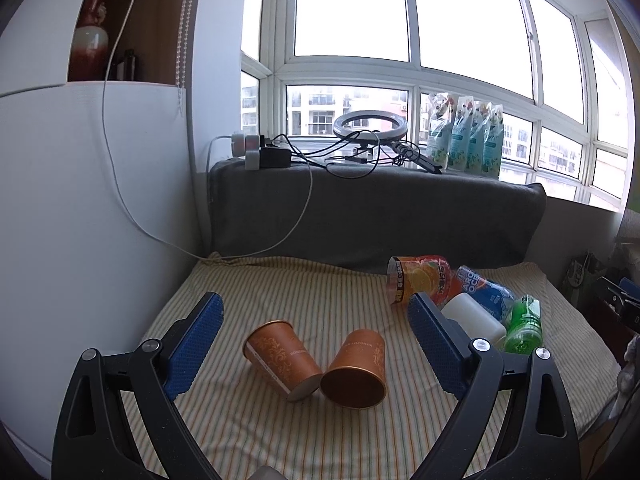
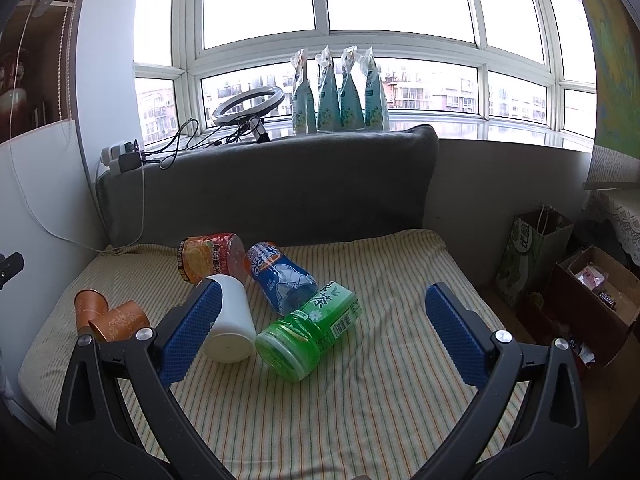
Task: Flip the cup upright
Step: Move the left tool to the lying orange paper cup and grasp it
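Several cups lie on their sides on the striped cushion [image 1: 248, 420]. Two orange paper cups [image 1: 282, 354] [image 1: 356, 370] lie between the open fingers of my left gripper [image 1: 316, 308], which hovers above and short of them. In the right wrist view these two orange cups [image 2: 90, 308] [image 2: 120, 320] lie at far left. A white cup [image 2: 228, 320], a green cup [image 2: 308, 334], a blue cup [image 2: 280, 276] and an orange-red cup [image 2: 210, 256] lie ahead of my open, empty right gripper [image 2: 324, 296]. The white cup sits partly behind its left finger.
A grey backrest cushion [image 2: 280, 184] stands behind the striped cushion. The window sill holds a ring light [image 2: 248, 106], cables, a power strip and several pouches [image 2: 340, 96]. A white wall [image 1: 80, 220] is at left. Bags and a cardboard box [image 2: 592, 292] stand on the floor at right.
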A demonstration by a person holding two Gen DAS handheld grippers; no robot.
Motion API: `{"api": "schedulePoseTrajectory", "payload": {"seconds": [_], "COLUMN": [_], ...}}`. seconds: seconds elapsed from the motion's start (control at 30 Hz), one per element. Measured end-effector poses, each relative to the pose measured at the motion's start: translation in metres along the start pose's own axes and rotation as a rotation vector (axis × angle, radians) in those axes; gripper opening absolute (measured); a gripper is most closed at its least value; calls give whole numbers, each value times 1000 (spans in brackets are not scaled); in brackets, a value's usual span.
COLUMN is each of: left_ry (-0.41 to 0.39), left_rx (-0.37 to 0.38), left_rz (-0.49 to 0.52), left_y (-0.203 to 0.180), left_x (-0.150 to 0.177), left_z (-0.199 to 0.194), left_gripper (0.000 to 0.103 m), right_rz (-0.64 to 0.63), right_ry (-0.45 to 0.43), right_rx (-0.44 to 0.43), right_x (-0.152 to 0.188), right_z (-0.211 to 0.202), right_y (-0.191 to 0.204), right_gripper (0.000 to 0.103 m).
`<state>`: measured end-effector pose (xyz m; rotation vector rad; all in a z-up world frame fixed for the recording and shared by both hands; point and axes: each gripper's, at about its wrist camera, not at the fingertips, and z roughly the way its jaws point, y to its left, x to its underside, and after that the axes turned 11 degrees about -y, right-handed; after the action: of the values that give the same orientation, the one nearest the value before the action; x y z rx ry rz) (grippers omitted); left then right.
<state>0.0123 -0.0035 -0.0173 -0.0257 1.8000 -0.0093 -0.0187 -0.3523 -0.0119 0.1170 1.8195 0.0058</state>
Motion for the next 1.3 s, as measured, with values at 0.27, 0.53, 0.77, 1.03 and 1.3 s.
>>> {"api": "schedulePoseTrajectory", "payload": {"seconds": [0.27, 0.53, 0.77, 1.03, 1.3], "left_ry": [126, 400, 617, 792, 932], "left_rx": [60, 284, 376, 389, 379], "left_rz": [-8, 24, 27, 109, 204], "left_y": [6, -4, -19, -36, -49], "left_x": [21, 27, 29, 32, 44], "left_z": [18, 65, 117, 161, 198], "left_gripper": [94, 92, 82, 75, 75], "right_rz": [12, 21, 31, 46, 72], "right_ry": [32, 54, 75, 85, 102], "right_rx": [4, 7, 7, 19, 35], "right_x": [10, 20, 29, 35, 43], "right_z": [9, 16, 19, 20, 23], "right_y": [-7, -11, -13, -21, -33], "right_gripper": [103, 103, 103, 103, 103]}}
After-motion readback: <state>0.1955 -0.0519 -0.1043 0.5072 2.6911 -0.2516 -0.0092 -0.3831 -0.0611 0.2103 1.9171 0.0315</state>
